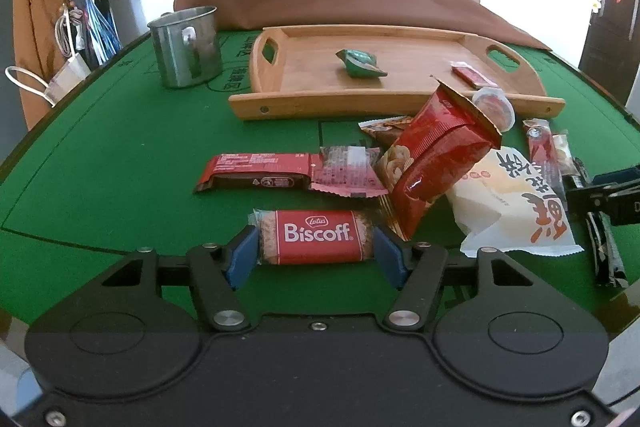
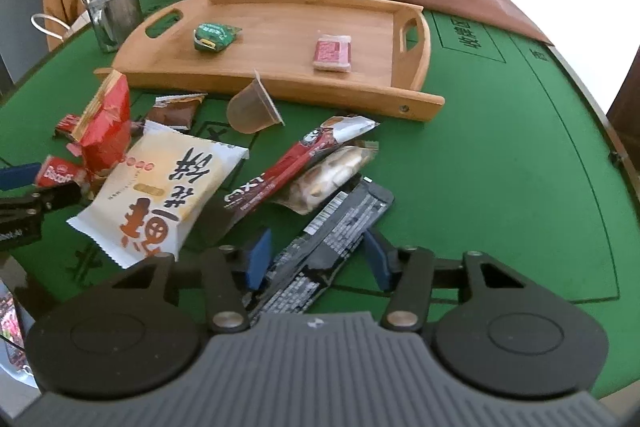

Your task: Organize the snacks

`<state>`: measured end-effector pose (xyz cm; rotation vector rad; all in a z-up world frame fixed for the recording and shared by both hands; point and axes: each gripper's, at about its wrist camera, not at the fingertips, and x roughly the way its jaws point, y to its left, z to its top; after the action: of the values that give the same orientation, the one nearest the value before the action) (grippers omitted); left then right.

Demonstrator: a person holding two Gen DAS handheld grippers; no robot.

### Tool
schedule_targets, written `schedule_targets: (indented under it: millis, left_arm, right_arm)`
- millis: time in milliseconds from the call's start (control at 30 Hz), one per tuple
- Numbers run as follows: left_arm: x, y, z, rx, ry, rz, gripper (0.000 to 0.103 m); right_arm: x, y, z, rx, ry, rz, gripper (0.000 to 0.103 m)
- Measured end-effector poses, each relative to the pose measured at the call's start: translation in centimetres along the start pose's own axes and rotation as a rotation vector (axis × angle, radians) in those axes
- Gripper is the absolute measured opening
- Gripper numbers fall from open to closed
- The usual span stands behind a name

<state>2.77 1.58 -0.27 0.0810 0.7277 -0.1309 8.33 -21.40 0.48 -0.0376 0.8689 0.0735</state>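
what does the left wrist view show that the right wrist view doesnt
Only the left wrist view shows the left gripper with its blue pads pressed on the ends of the red Biscoff biscuit pack, and the long dark red wrapper bar.

Only the right wrist view shows the right gripper astride the black snack packet; contact unclear.

Both show the wooden handled tray holding a green wrapped sweet, and the steel mug.

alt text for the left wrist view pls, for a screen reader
The left gripper has its jaws closed on both ends of a red Biscoff packet on the green table. Beyond it lie scattered snack packets, then a wooden tray holding a green wrapped snack, with a metal mug beside it.
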Motion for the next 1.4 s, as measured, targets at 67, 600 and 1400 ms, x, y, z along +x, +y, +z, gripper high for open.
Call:
schedule_targets:
  millis: [67, 600, 1400]
  left_arm:
    - [0.2, -0.3, 0.0, 0.004, -0.003, 0.012, 0.072]
    - [-0.4, 0.2, 0.1, -0.092, -0.029, 0.026, 0.049]
    - [1.5, -2.0, -0.5, -0.074, -0.055, 0.046, 0.093]
  right_arm:
    - [0.0, 0.5, -0.3, -0.013, -0.013, -0.010, 0.060]
    - [-1.3, -1.8, 0.7, 0.131, -0.021, 0.020, 0.010]
    - [-1.3, 3.0, -3.0, 0.039, -0.108, -0.106, 0.078]
